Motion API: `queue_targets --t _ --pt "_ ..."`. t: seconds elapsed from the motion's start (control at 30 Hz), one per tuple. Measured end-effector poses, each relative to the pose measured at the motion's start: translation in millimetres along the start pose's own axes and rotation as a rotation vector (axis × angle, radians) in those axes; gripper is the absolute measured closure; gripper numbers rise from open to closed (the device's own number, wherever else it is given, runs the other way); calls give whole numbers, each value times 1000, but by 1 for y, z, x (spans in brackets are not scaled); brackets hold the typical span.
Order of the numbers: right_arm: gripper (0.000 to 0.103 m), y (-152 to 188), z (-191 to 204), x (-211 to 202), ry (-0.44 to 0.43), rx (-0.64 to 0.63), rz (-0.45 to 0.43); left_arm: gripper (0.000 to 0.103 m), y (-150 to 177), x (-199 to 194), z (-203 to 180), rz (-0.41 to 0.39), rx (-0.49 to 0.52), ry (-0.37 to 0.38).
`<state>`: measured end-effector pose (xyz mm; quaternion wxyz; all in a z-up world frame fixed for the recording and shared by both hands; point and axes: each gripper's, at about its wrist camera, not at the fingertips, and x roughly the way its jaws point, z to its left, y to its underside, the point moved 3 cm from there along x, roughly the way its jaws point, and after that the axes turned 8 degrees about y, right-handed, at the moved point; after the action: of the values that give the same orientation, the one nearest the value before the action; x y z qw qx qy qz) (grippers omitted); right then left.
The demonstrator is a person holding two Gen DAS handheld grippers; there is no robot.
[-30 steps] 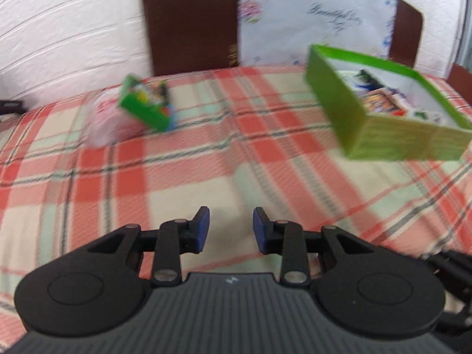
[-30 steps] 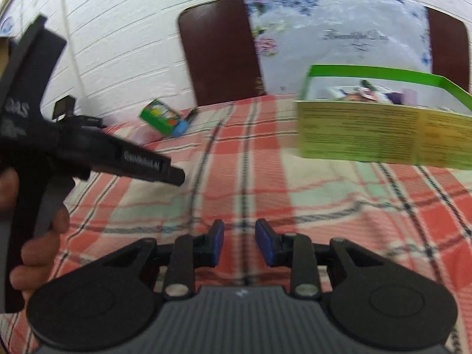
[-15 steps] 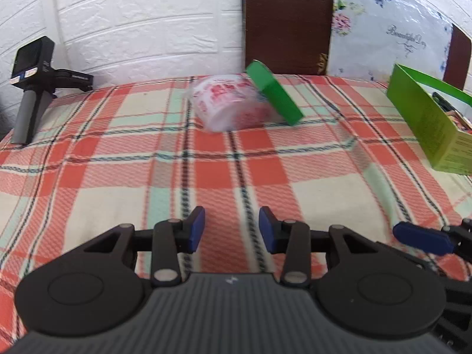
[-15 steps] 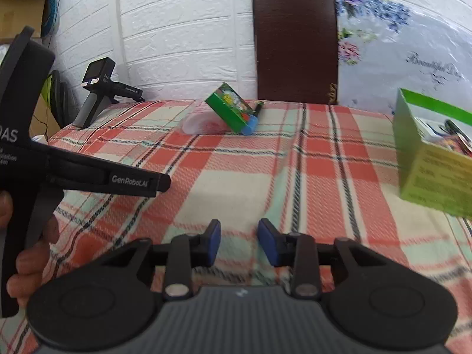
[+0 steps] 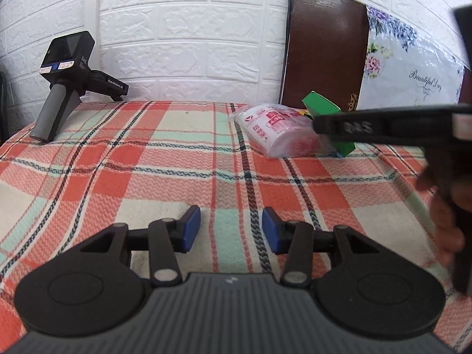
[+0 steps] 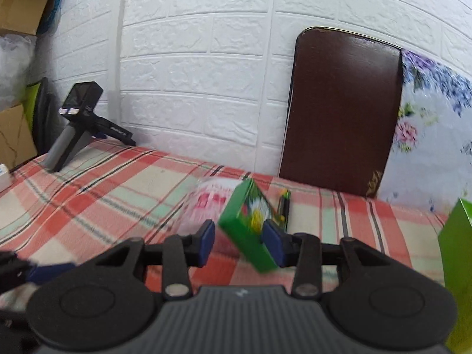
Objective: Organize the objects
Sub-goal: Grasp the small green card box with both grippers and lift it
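A small green box [image 6: 246,221] with a daisy picture leans on a pink and white plastic packet [image 5: 277,132] at the far side of the plaid tablecloth [image 5: 147,177]. My right gripper [image 6: 239,242] is close up to that box. Its jaws are opening, and the box shows in the gap, near the right pad [image 6: 273,243] and apart from the left one. The blur hides whether anything touches. In the left wrist view the small green box [image 5: 321,104] is partly hidden behind the right tool's black bar [image 5: 383,125]. My left gripper [image 5: 231,230] hovers low over bare cloth, jaws opening, nothing between them.
A dark pen [image 6: 284,203] lies just behind the small box. The large green box [image 6: 457,250] stands at the right edge. A spare black gripper tool [image 5: 65,82] stands at the far left by the white brick wall. A brown chair back [image 5: 324,53] rises behind the table. A hand [image 5: 448,206] holds the right tool.
Both views have swung left. The right gripper has closed in on the small green box, which now fills its gap. Both pairs of jaws stand wider. The large green box has left the left view.
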<state>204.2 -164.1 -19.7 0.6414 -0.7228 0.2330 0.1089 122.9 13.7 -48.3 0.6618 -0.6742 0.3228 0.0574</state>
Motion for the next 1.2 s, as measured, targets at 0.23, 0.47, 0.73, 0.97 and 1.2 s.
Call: queue_targets --t 0.23,0.47,0.73,0.97,1.2 --pt "83 10 -44 -26 -68 289 65 54 1 -1 5 -11 -31 24" --pt "75 96 -106 -104 -296 660 262 49 -3 -5 0 24 -53 30" --pt "48 127 -94 -155 -102 254 171 51 -6 -17 -51 175 -241 323" --pt "46 111 -75 -125 -55 72 152 50 -8 9 -98 301 -235 402" --pt "51 113 -74 -120 -63 50 161 66 0 7 -116 316 -237 432"
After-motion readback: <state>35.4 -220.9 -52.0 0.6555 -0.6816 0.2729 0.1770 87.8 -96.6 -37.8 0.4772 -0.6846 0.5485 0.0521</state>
